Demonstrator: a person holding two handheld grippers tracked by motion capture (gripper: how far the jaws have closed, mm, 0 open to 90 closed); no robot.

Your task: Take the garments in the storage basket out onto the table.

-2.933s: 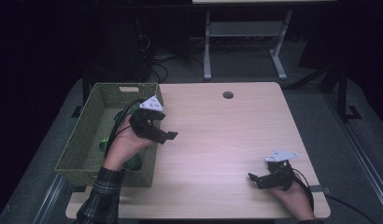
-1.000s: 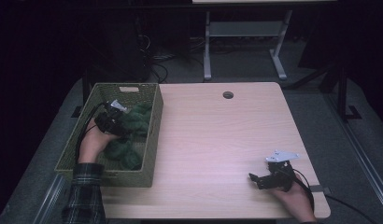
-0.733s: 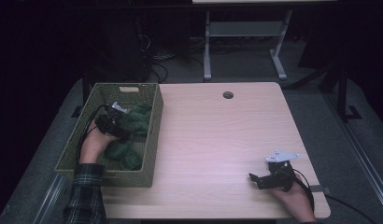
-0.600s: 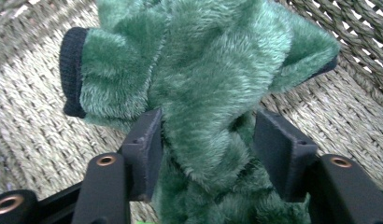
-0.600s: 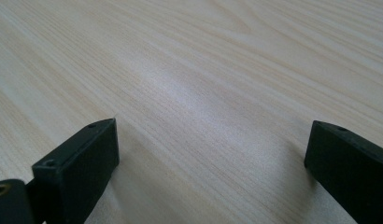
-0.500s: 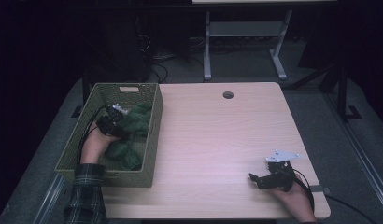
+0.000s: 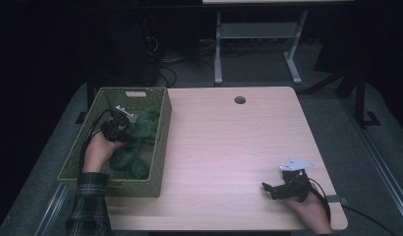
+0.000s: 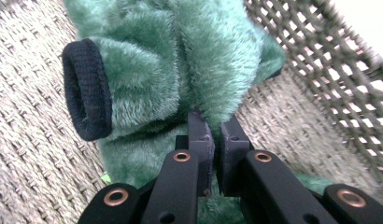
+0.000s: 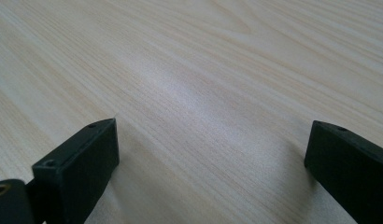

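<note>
Left gripper [image 8: 212, 140] is sitting down inside the woven basket [image 7: 160, 142] at the table's left edge; its jaws have just been closing and are now standing nearly together, pinching a fold of the green plush fabric [image 8: 180, 60] between the pads; only a thin slit is showing between the two black jaws; a black knit cuff [image 8: 84, 88] on that fabric is lying just left of the pinch point, opening facing the camera. In the high view the left gripper [image 7: 122, 123] is pressing into the green pile [image 7: 140, 132] in the basket's middle. Right gripper [image 7: 271, 189] is resting low over the wooden table [image 7: 229, 147] near its front right corner; its jaws are standing wide apart, holding nothing, bare wood [image 9: 203, 93] showing between them.
</note>
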